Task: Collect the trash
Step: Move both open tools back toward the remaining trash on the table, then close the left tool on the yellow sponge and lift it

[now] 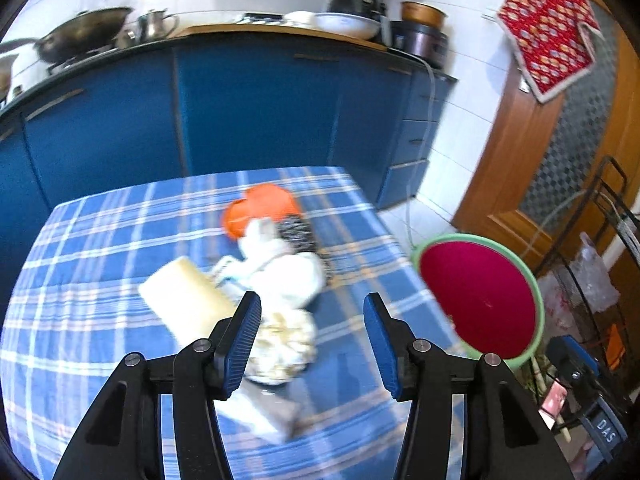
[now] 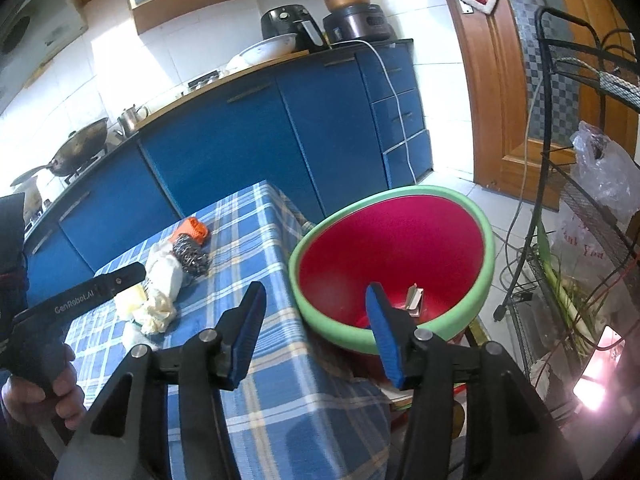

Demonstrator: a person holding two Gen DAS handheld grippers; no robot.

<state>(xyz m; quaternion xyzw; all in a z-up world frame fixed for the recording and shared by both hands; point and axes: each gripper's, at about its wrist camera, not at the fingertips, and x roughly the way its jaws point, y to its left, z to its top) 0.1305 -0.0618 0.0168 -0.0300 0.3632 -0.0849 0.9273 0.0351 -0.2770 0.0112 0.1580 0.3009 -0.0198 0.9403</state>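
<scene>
Item: my 2 claws, left gripper and right gripper, both half-open, empty; risk: crumpled wrapper slipping short of red basin

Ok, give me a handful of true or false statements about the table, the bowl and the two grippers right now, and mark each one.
1. The red bowl with a green rim sits in the middle of the table. False: it is off the table's right edge.
2. A small piece of trash already lies inside the bowl. True.
3. The right gripper holds a crumpled tissue. False: its jaws are open and empty.
4. The steel scrubber lies next to an orange item on the checked tablecloth. True.
5. The left gripper is open above the trash pile. True.
</scene>
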